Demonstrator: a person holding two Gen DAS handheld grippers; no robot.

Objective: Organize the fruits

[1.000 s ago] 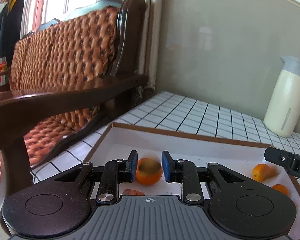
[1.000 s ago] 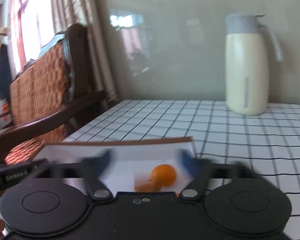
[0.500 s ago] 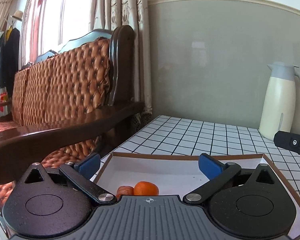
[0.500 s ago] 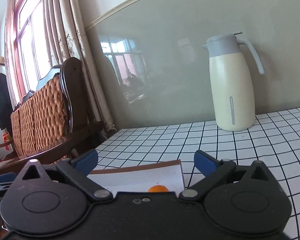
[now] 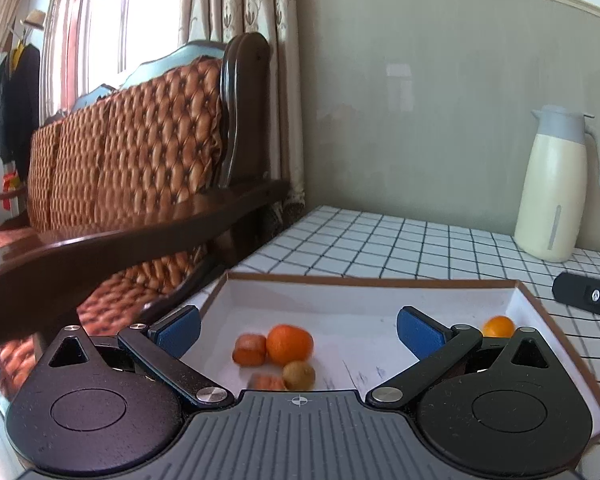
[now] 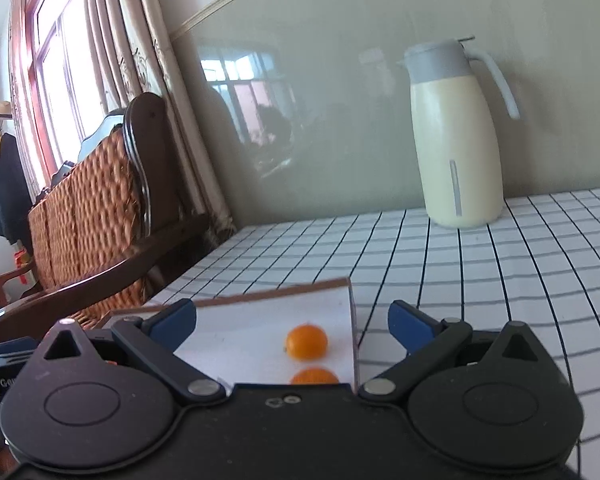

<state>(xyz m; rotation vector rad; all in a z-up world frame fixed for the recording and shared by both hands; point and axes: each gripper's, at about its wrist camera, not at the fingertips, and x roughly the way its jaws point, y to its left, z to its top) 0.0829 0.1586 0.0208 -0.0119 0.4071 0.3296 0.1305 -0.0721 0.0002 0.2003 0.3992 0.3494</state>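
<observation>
Since a second ago you let go of the orange (image 5: 290, 345) and pulled your left gripper (image 5: 298, 330) back, its jaws having just been opening; they now stand wide with nothing between the pads. From the left wrist, that orange lies in the tray (image 5: 364, 280) toward its left edge, touching a smaller orange piece (image 5: 251, 349), with a brownish kiwi (image 5: 298, 375) just in front. Another small orange (image 5: 498, 326) sits near the tray's right edge. From the right wrist, your right gripper (image 6: 292, 326) is also spread wide and empty, its jaws having just been opening. Beyond it a small orange (image 6: 307, 342) rests by the tray's right edge, a second one (image 6: 314, 376) just nearer. A jug (image 6: 456, 136) stands at the tabletop's far edge.
</observation>
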